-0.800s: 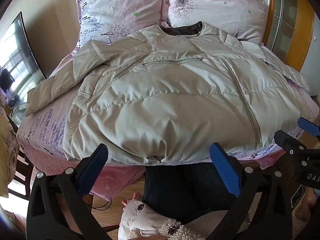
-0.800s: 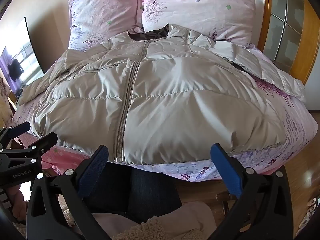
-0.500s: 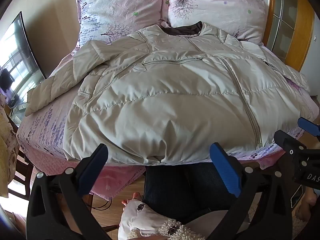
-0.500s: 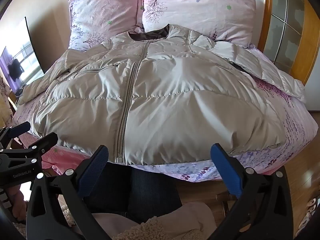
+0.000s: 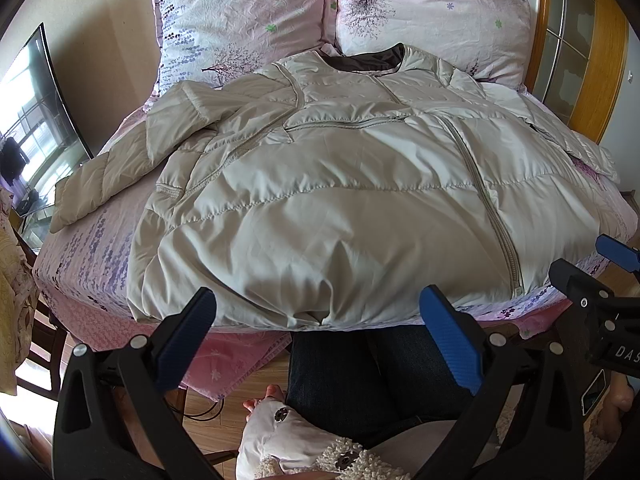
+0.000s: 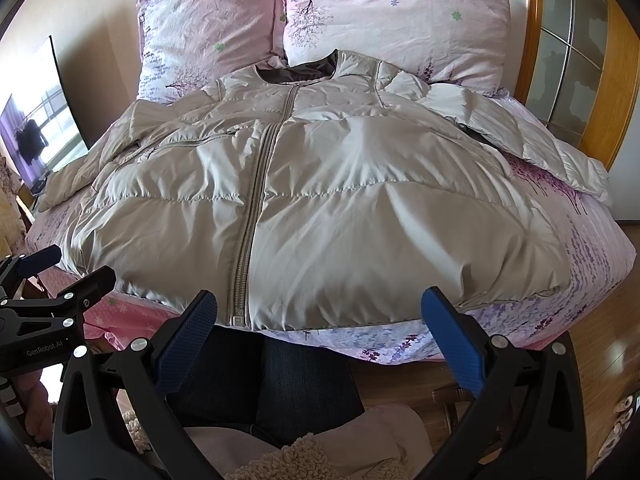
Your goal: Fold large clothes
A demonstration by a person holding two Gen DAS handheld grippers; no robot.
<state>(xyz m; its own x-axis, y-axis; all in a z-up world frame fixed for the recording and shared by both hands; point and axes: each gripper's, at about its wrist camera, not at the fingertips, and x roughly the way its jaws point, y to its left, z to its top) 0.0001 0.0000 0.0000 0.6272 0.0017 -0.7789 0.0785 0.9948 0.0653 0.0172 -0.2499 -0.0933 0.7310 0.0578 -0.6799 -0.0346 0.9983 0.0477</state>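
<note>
A large beige puffer jacket (image 5: 340, 184) lies spread front up on the bed, zipper closed, collar toward the pillows; it also shows in the right wrist view (image 6: 320, 200). Its left sleeve (image 5: 112, 168) and right sleeve (image 6: 532, 140) stretch out to the sides. My left gripper (image 5: 320, 332) is open and empty, just in front of the hem at the bed's near edge. My right gripper (image 6: 320, 328) is open and empty, in front of the hem near the zipper's lower end (image 6: 236, 316). Each gripper shows at the other view's edge.
The bed (image 6: 592, 264) has a pink flowered sheet and two pink pillows (image 5: 240, 20) (image 5: 432, 12) against a wooden headboard (image 6: 616, 92). A TV screen (image 5: 32, 128) stands at the left. The person's legs (image 5: 360, 372) and a fleecy garment (image 6: 304, 460) are below the grippers.
</note>
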